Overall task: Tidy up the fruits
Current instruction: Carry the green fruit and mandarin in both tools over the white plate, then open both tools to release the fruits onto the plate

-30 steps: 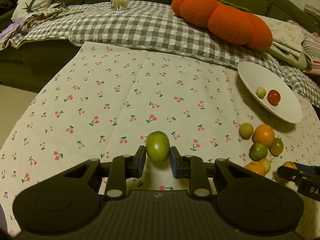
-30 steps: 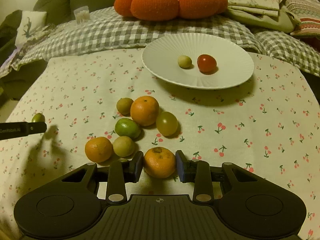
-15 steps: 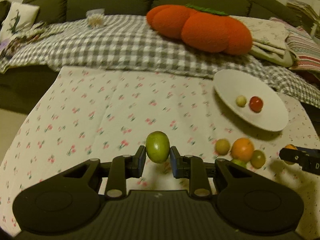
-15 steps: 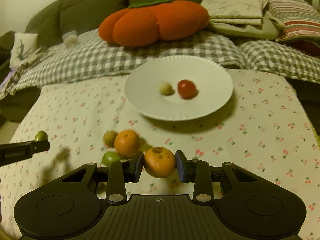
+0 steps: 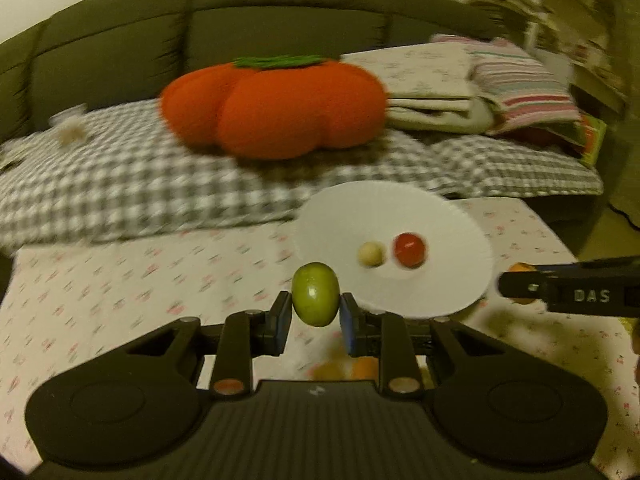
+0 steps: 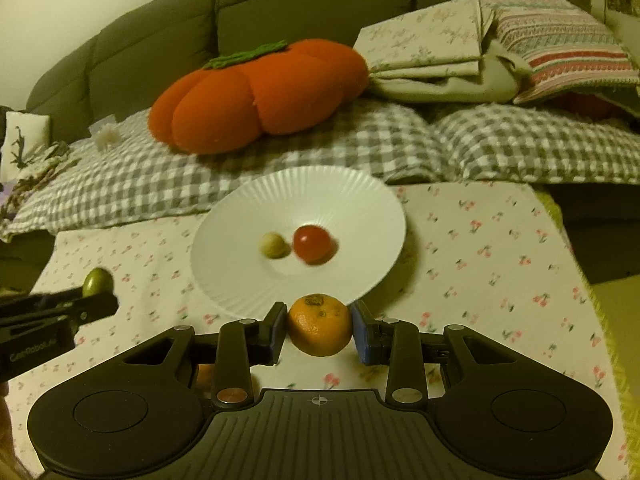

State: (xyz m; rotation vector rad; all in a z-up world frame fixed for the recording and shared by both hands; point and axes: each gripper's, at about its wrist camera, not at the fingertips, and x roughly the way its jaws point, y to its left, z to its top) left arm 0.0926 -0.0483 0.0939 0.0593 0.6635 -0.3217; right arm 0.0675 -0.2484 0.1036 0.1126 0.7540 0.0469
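Note:
My left gripper [image 5: 315,316] is shut on a green fruit [image 5: 315,294] and holds it in the air just short of the white plate's [image 5: 448,292] near left rim. My right gripper [image 6: 319,330] is shut on an orange [image 6: 319,325], held up at the white plate's [image 6: 240,280] near rim. On the plate lie a small pale fruit [image 6: 274,245] and a red tomato [image 6: 312,243]. The left gripper and its green fruit [image 6: 97,282] show at the left of the right wrist view. The right gripper's finger [image 5: 568,294] shows at the right of the left wrist view.
The table carries a cherry-print cloth [image 6: 500,272]. Behind it a sofa holds a checked blanket [image 6: 480,144], an orange pumpkin cushion [image 6: 256,96] and folded linens [image 6: 432,60]. Blurred orange fruits [image 5: 344,368] lie on the cloth under my left gripper.
Both grippers have risen and moved toward the plate with their fruits. The left one swung right, so the plate now lies straight ahead. The loose fruits have dropped out of sight below.

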